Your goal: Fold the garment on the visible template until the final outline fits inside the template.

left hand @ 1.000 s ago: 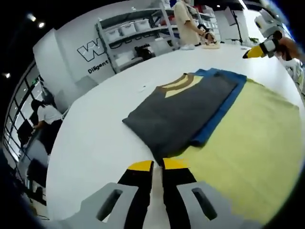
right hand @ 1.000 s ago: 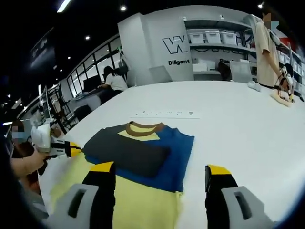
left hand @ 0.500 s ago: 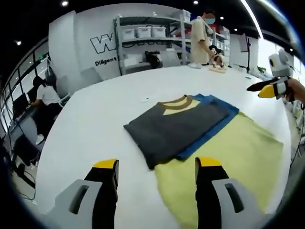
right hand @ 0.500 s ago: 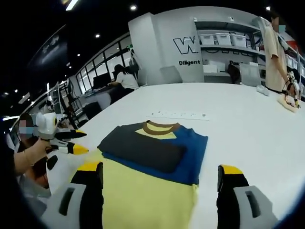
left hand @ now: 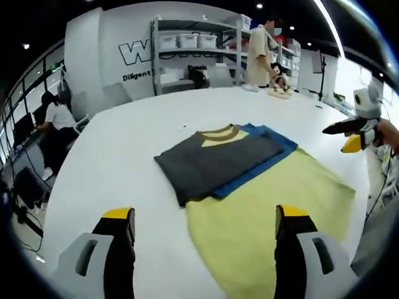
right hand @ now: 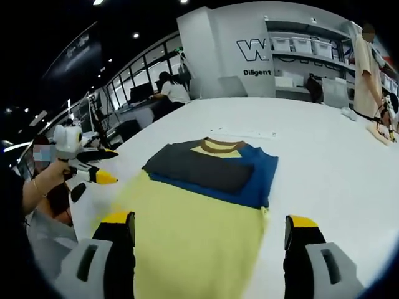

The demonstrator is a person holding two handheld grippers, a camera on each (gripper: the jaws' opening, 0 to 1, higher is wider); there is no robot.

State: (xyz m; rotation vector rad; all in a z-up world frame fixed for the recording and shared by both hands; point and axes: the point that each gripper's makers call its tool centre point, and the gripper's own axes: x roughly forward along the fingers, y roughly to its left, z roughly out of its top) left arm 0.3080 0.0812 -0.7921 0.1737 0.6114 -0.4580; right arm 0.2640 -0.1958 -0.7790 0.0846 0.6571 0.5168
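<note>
A folded garment (left hand: 215,161) (right hand: 209,168), grey and blue with a brown-and-yellow collar, lies on the far end of a pale yellow template (left hand: 265,218) (right hand: 187,230) on the white table (left hand: 124,149). My left gripper (left hand: 206,240) hangs open above the near table edge, its jaws wide apart and empty, well short of the garment. My right gripper (right hand: 209,243) is also open and empty above the template's near part. The right gripper (left hand: 349,134) also shows at the right of the left gripper view. The left gripper (right hand: 87,165) appears in a hand at the left of the right gripper view.
A person stands at the table's far end beside a small object (left hand: 277,92) (right hand: 383,131). Shelving with white bins (left hand: 187,56) lines the back wall. Another person sits at a desk (left hand: 53,124) off the table's side. A thin white strip (right hand: 243,132) lies beyond the collar.
Both grippers have drawn back and away from the garment, so it looks smaller. My left gripper, shut a second ago at the garment's near corner, has opened wide. The garment lies still.
</note>
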